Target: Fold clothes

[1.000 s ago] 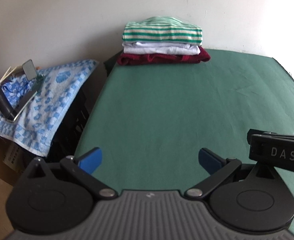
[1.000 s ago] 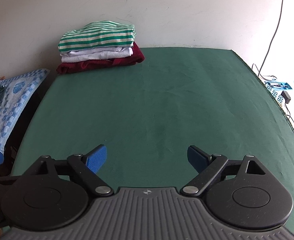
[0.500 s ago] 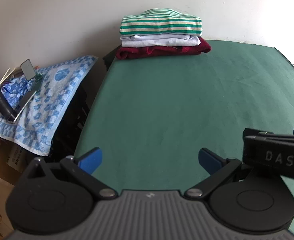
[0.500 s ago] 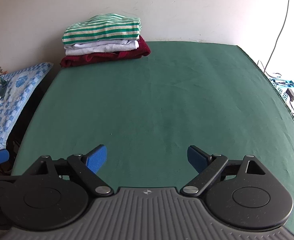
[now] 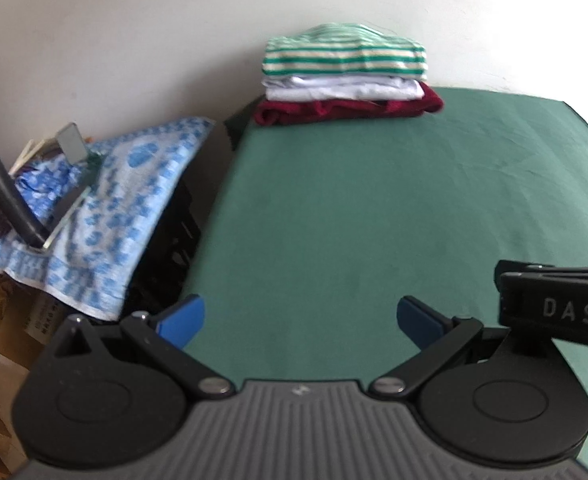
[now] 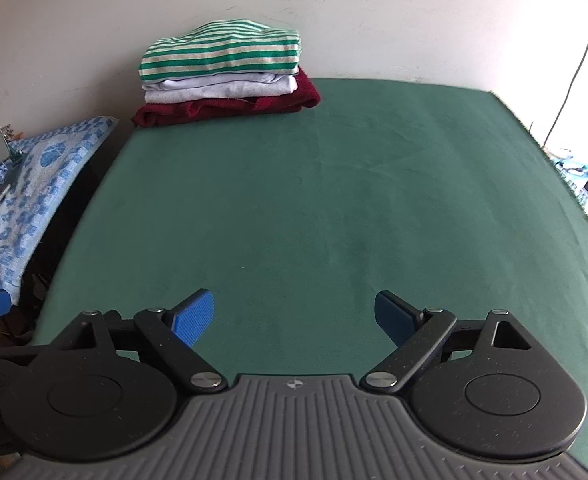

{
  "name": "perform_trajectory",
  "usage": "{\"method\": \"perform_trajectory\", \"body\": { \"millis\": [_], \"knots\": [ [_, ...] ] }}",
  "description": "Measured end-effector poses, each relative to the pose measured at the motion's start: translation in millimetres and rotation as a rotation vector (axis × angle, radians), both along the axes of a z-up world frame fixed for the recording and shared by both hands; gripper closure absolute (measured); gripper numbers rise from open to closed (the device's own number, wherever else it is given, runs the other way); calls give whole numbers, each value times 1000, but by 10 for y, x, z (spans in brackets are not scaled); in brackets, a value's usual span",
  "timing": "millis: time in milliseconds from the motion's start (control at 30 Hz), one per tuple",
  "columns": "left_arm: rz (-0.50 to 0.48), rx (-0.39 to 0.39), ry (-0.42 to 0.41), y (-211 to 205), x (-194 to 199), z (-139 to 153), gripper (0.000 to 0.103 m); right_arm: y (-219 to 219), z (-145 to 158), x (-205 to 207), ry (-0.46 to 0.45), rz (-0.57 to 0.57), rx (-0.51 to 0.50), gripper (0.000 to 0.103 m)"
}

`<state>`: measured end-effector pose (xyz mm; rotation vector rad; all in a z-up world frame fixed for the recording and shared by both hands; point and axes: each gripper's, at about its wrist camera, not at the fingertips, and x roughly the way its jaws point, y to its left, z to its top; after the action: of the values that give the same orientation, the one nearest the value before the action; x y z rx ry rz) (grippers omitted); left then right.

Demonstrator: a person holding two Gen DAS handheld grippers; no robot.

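Folded stack (image 6: 225, 76): sitting at 11 o'clock on the green worktop (image 6: 334, 200), long axis running left-right; striped shirt topping a white one and a maroon one.
Blue patterned cloth (image 5: 125, 200): draping off-worktop at 9 o'clock.
Left gripper (image 5: 300, 316): fingers (image 5: 181, 320) spreading wide, holding nothing.
Right gripper (image 6: 294, 316): fingers (image 6: 193, 316) gaping wide, empty.
Open room: bare worktop stretching toward 3 o'clock edge.

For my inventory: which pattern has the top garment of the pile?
Green and cream stripes on the top garment, clearest in the right wrist view.
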<state>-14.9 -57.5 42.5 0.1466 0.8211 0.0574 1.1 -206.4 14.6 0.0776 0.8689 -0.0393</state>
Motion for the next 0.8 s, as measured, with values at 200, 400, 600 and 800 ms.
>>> {"method": "perform_trajectory", "body": {
  "millis": [200, 400, 600, 800],
  "knots": [
    [-25, 59, -70, 65, 171, 293, 0, 123, 208, 97, -52, -28, 32, 13],
    [-10, 54, -95, 120, 235, 430, 0, 152, 373, 58, -129, -51, 19, 11],
    [6, 21, -37, 117, 198, 262, 0, 162, 295, 65, -102, -38, -7, 11],
    [10, -11, -32, 128, 151, 243, 0, 220, 279, 51, -92, -35, 15, 11]
  ]
}}
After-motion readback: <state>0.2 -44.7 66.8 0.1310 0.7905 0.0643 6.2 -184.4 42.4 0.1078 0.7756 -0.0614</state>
